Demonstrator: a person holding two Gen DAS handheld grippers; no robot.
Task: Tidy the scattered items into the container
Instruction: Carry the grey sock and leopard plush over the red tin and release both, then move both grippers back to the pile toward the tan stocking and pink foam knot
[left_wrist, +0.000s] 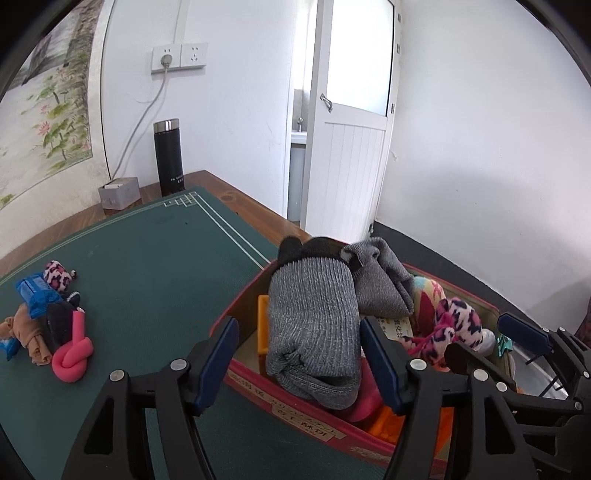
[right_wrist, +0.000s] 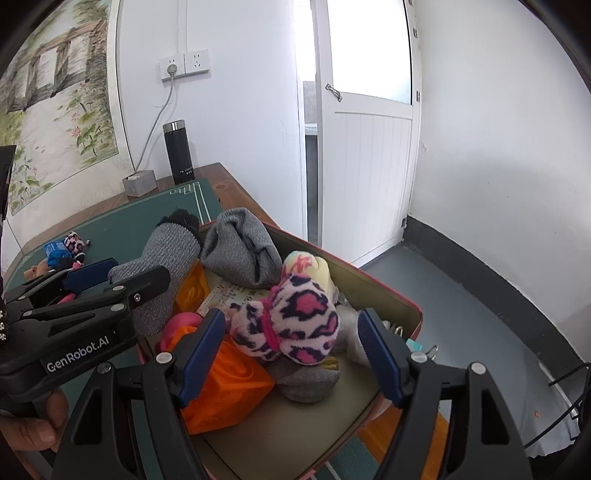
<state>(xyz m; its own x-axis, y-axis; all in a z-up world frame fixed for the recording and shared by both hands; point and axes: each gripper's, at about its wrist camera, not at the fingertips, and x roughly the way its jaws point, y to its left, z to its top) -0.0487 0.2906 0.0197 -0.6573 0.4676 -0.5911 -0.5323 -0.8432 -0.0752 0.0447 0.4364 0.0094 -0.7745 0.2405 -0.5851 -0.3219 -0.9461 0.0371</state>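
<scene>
Ribbed grey sock (left_wrist: 312, 325) (fuzzy leopard sock (right_wrist: 295, 317) nearby).

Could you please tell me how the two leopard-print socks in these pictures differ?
The boxed sock lies in the red box, between the right claw's open jaws; the mat sock lies out on the green mat in a small pile. The boxed one looks bigger, being nearer. Both are pink, fuzzy and knotted.

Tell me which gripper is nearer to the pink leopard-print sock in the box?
Right. The right gripper has its open jaws on either side of the leopard-print sock in the box. The left gripper stands beside it, around the grey sock.
</scene>
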